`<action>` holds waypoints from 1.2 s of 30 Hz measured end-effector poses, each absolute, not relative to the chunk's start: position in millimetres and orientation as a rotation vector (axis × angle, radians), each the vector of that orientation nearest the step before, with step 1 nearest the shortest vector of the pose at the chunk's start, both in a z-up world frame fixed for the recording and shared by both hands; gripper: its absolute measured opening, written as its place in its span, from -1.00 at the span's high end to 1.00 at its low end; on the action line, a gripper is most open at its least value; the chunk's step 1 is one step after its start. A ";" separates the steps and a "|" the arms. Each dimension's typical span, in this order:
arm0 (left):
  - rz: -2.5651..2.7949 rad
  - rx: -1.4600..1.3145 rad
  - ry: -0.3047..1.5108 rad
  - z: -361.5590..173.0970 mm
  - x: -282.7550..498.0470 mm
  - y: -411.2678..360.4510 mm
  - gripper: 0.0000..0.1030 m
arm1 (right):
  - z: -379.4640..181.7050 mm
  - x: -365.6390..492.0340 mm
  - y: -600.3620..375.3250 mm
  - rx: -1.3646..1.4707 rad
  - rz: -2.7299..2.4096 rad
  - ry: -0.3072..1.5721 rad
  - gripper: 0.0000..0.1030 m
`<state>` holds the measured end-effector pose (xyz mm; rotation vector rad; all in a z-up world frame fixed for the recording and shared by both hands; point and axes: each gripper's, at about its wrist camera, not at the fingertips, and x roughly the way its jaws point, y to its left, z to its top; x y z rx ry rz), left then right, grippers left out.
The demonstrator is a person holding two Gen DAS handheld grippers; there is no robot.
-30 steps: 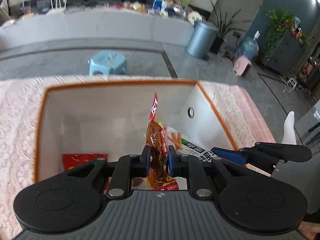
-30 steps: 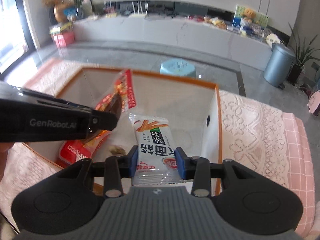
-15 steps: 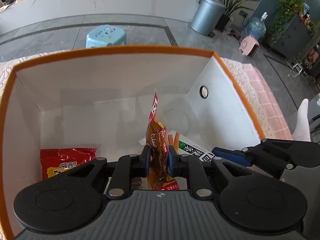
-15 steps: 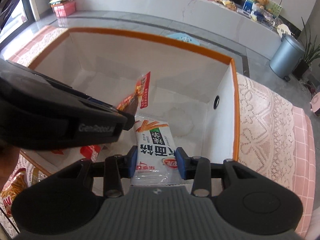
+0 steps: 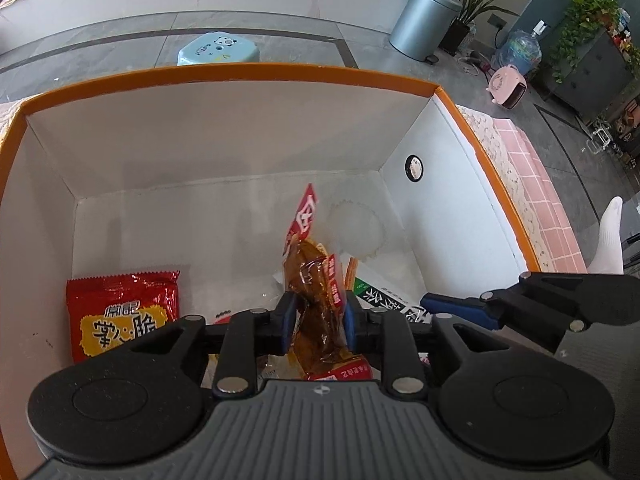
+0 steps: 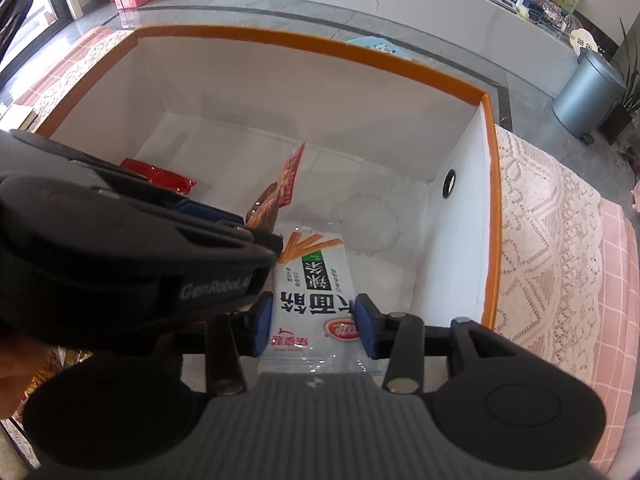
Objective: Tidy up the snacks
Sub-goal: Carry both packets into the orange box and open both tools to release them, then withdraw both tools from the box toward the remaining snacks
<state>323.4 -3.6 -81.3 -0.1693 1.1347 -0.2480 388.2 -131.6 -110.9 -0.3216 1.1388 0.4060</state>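
A white box with an orange rim [image 5: 240, 68] fills both views. My left gripper [image 5: 318, 316] reaches down into it. Its jaws are opening, and a brown snack packet with a red tab [image 5: 312, 280] still stands upright between the pads, touching both. To its right, my right gripper [image 6: 314, 322] holds a white packet printed with orange sticks [image 6: 312, 280]. These jaws are opening slightly too, with the pads against the packet's edges. In the right wrist view the left gripper [image 6: 256, 232] crosses the picture and hides part of the brown packet [image 6: 266, 208]. A red packet [image 5: 120, 312] lies flat on the box floor at the left.
The box's right wall has a round hole [image 5: 414, 167]. Around the box lies a lace cloth [image 6: 540, 220] over pink check fabric. Beyond it are a blue stool [image 5: 218, 48] and a grey bin [image 5: 424, 20]. More snack bags [image 6: 40, 380] lie outside the box, lower left.
Both grippers have sunk into the box, whose walls now fill the views. The left jaws have widened around the brown packet. The right jaws have widened a little.
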 end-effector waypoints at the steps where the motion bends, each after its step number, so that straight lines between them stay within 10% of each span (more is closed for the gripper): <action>1: -0.250 -0.170 1.131 -80.1 322.5 -3.0 0.31 | -110.6 389.4 -130.8 -0.324 0.405 1.146 0.19; 36: -0.151 0.050 0.814 33.2 186.9 5.5 -0.46 | -26.4 302.4 -152.8 -0.202 0.323 0.947 -0.26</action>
